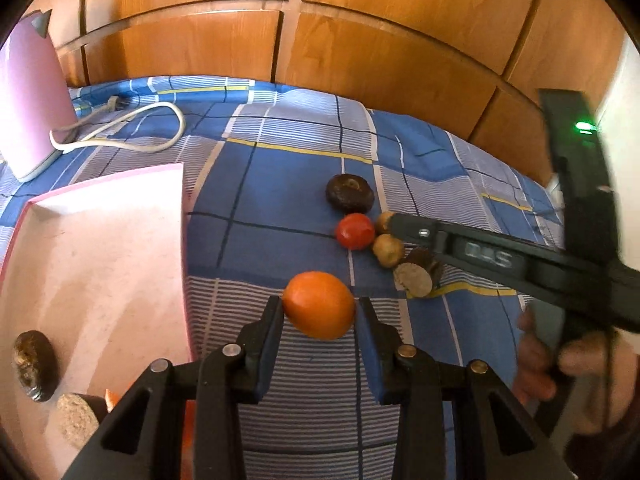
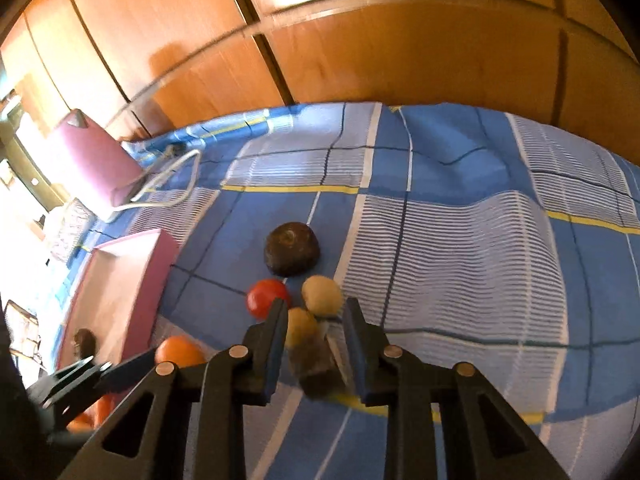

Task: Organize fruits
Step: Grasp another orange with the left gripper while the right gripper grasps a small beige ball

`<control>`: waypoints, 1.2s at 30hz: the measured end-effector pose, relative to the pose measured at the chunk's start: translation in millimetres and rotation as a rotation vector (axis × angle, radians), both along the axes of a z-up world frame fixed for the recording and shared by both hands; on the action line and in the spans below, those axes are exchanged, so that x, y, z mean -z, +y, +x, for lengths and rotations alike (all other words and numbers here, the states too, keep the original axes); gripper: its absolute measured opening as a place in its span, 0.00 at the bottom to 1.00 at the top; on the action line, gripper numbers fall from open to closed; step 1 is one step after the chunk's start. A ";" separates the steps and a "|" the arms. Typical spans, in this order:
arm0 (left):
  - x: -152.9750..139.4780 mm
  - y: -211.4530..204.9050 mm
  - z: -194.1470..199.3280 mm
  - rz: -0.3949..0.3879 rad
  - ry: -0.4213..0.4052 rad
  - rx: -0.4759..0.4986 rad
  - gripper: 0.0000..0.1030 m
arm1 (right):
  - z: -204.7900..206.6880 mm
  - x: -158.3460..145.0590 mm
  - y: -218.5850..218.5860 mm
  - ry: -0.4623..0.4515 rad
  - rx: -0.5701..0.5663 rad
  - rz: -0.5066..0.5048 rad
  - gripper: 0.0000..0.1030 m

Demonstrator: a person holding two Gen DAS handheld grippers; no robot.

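a bed covered with a blue, white and yellow checked sheet (image 1: pixel 280 184) serves as the work surface, with glossy wooden cupboard doors behind it. the left gripper (image 1: pixel 320 312) has its blue-padded jaws pressed on either side of a smooth round orange fruit (image 1: pixel 319 305), gripping it, probably to carry it to the shallow pink tray (image 1: pixel 100 264) just to its left. that tray already holds a wrinkled dark brown fruit (image 1: pixel 33 365) and a tan, rough-faced cut piece (image 1: pixel 77 420), so it looks like the collecting place. the remaining fruits lie clustered together on the sheet: a dark brown domed one (image 2: pixel 293 249), a small red tomato-like one (image 2: pixel 266 298) and two small yellowish ones. the right gripper (image 2: pixel 316 320), held by a hand (image 1: pixel 568 364), straddles a brown cylindrical piece (image 2: pixel 316 364); blur hides whether its narrowed jaws touch it.
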State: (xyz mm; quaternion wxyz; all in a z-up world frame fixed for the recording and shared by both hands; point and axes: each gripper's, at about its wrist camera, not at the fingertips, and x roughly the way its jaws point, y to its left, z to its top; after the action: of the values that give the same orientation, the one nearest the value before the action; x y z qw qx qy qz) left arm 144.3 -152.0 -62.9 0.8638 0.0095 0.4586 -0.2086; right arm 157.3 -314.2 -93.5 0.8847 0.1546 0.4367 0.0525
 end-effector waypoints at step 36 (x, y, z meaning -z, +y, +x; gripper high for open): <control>-45.6 175.4 -64.7 -0.001 -0.109 -0.327 0.36 | -69.2 -32.8 17.8 -0.098 0.060 -0.091 0.21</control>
State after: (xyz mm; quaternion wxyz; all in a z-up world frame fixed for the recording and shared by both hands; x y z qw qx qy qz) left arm 79.7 23.4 -17.3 0.9099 -0.0544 0.4062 -0.0646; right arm 88.1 -296.4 -60.7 0.9123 0.1243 0.3900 0.0136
